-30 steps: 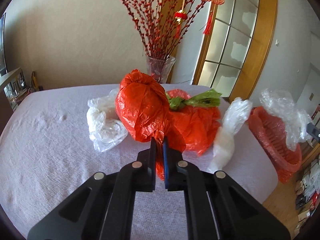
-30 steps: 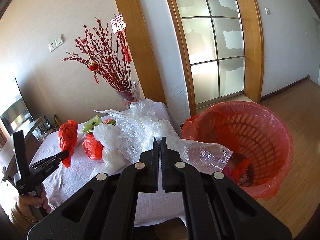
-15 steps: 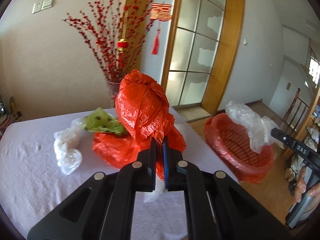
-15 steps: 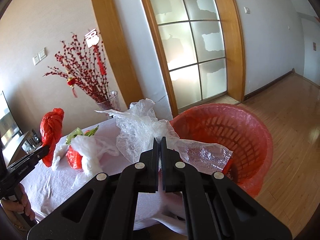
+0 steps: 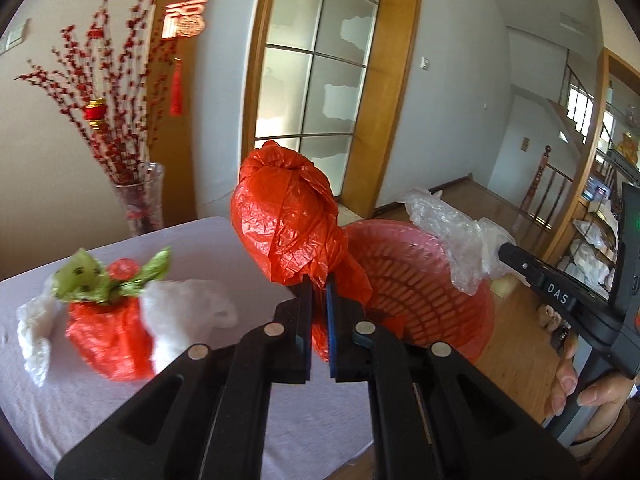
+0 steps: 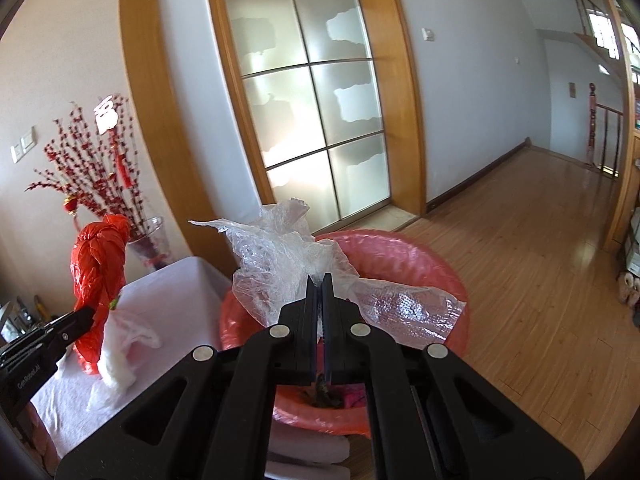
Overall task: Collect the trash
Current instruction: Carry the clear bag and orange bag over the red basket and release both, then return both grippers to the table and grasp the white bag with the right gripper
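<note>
red bag (image 5: 286,224), pink basket (image 6: 416,252)

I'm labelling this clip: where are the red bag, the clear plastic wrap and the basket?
red bag (image 5: 286,220): left wrist view, bulging upper body.
clear plastic wrap (image 6: 276,264): right wrist view, crumpled middle.
basket (image 6: 440,268): right wrist view, far rim.

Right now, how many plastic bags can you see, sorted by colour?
Red plastic bags: 2, the knotted one held up and one on the table.
Clear crumpled plastic bags: 1.
White plastic bags: 2.
Total: 5
</note>
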